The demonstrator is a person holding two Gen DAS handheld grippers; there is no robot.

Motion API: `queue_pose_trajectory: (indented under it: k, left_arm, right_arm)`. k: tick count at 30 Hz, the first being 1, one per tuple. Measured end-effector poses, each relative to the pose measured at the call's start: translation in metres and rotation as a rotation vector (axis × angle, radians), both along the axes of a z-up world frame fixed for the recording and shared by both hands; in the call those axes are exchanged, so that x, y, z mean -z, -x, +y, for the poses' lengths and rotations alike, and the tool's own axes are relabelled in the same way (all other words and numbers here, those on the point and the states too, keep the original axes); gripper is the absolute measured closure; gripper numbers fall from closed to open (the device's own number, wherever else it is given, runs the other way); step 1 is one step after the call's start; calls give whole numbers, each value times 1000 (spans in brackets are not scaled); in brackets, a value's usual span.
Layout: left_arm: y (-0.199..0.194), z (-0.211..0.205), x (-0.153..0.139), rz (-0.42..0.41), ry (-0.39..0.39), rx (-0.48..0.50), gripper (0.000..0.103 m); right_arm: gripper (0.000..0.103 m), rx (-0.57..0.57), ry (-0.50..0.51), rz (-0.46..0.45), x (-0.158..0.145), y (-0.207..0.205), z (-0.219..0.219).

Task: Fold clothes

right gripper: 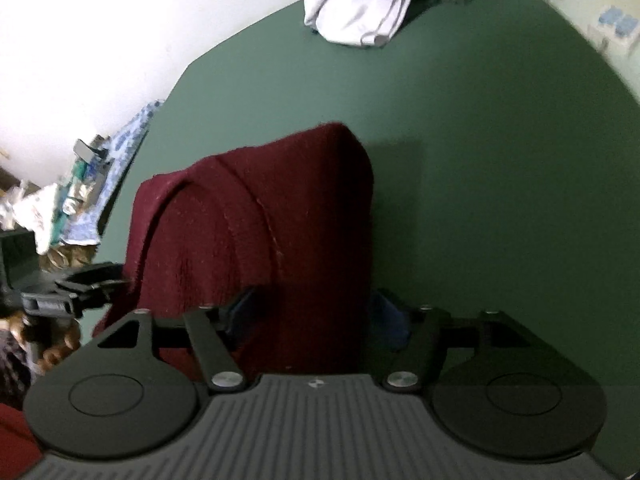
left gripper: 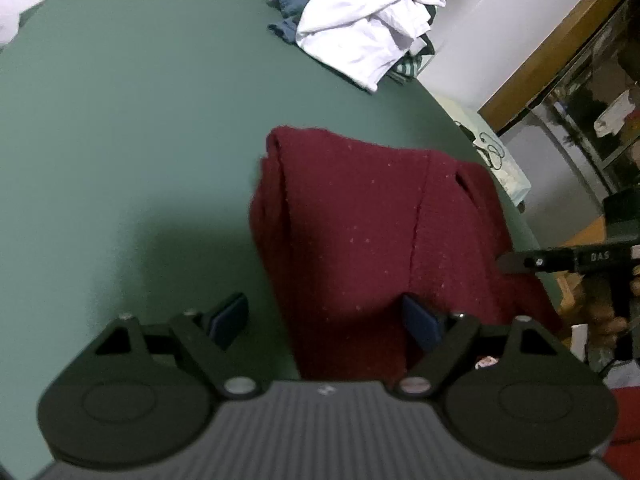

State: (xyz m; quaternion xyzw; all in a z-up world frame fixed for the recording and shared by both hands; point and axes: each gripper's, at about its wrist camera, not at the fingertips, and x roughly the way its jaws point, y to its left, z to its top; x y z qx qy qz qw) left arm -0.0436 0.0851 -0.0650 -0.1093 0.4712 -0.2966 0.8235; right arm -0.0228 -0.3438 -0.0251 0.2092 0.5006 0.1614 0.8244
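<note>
- Our left gripper [left gripper: 326, 322] stands open; the folded maroon sweater [left gripper: 372, 216] on the green table [left gripper: 120, 140] lies under its right finger.
- Our right gripper [right gripper: 316, 314] is open too, astride the sweater's near right edge, unpressed.

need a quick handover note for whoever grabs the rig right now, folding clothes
Left tongs: open, straddling the maroon sweater's near left edge, not gripping.
Right tongs: open over its near right edge, not gripping.
Sweater lies folded into a narrow stack on the green table.
Pile of unfolded clothes, white garment on top, sits at the far edge.
Left: finish or set aside the sweater, then fold the pile.
</note>
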Motion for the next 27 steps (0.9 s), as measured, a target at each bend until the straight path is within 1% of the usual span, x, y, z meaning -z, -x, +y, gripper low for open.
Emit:
queue_pose_trajectory:
  k: [1,2,3,5,7,9,10,11,13,15,16,17,18,20,21,23,24,26,27]
  left_arm:
    - [0,1,1,2,9,-3,19]
    - [-1,0,0,0,10,1,18]
    - [-2,-3,0,-1,7,7,18]
    - [-4,-6,-1,0,4,18,13]
    - [-4,-10,-1,6,15,22,12]
    - [-4,-14,0,17,39,23,13]
    - [-4,-16,1,23,51,23,20]
    - [-4,-18,1,27,62,22,23]
    - [2,-21,2,13,67,-9,23]
    - [8,-24,2,0,72,-39,23]
    - [11,-26,2,-7,74,-55,26]
    - [14,-28,0,-13,67,-69,34]
    - [16,-30,-2,-19,60,-84,38]
    - [20,-34,-7,-30,45,-114,52]
    - [23,-36,-10,-38,35,-127,54]
    - [24,-46,-19,-69,-12,-130,61]
    - [23,-49,-25,-75,-20,-138,63]
    - [18,-50,-40,-92,-14,-158,67]
    - [15,-49,-50,-108,-15,-168,67]
  right_arm:
    - [29,5,-27,14,5,-1,0]
    - [25,10,-52,15,7,0,1]
    - [24,4,-57,6,7,1,4]
    - [23,-50,0,-24,4,3,19]
    - [23,-97,67,-58,3,6,35]
    - [28,-112,86,-72,3,8,44]
    - [33,-108,79,-72,4,8,44]
    - [36,-99,65,-70,5,9,43]
    - [39,-82,40,-72,7,10,38]
    - [40,-64,-4,-66,10,10,31]
    - [39,-55,-28,-62,11,9,28]
    - [38,-49,-48,-62,13,9,25]
    - [39,-54,-51,-67,14,9,24]
    - [46,-68,-13,-66,11,6,29]
    - [49,-71,1,-51,10,3,32]
    - [56,-67,-17,-7,6,-5,33]
    - [57,-70,-30,7,3,-9,33]
    - [59,-107,-53,-4,-11,-18,33]
    - [59,-131,-66,-17,-21,-24,35]
